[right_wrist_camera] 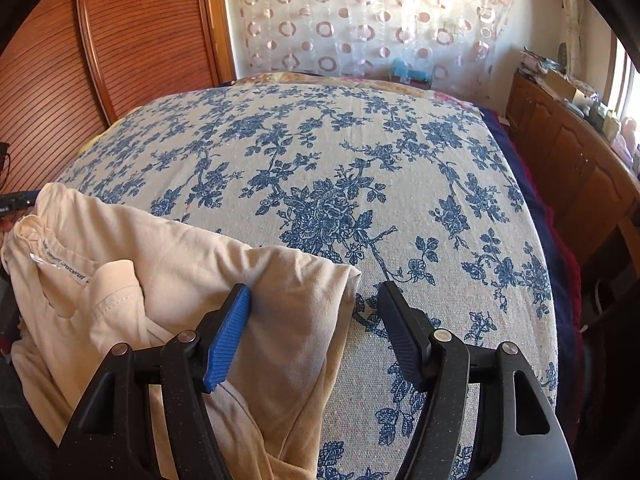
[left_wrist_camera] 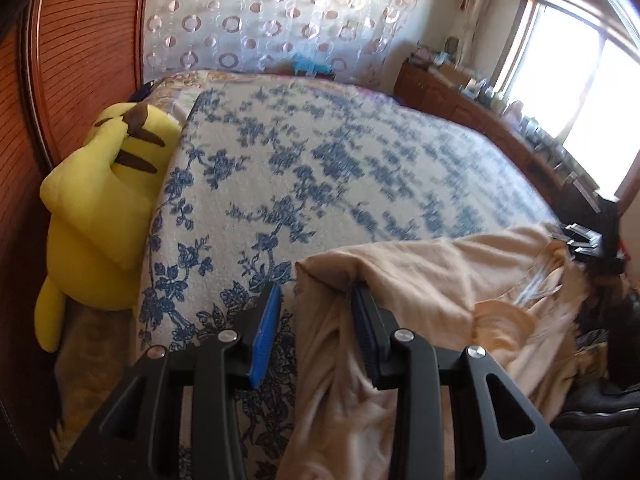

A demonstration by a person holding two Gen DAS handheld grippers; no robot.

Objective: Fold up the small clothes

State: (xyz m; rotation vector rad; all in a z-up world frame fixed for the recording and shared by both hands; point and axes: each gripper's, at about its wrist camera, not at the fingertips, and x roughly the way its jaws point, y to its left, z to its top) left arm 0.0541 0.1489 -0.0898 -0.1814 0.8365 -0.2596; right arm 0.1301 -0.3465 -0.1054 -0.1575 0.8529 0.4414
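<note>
Both claws stand released: the left claw point(left_wrist_camera: 316, 312) has a corner of the cream garment point(left_wrist_camera: 420, 280) lying between its spread fingers, and the right claw point(right_wrist_camera: 314, 316) straddles the opposite corner the same way, the cloth draped over the near edge of the bed point(right_wrist_camera: 320, 152). With nothing clamped, the likely fault is closing on a bunched or doubled layer, or missing the hem altogether, which would skew the fold. Only the right view shows the neckline and label point(right_wrist_camera: 60, 266); only the left shows the yellow plush toy point(left_wrist_camera: 104, 208) beside the bedspread.
</note>
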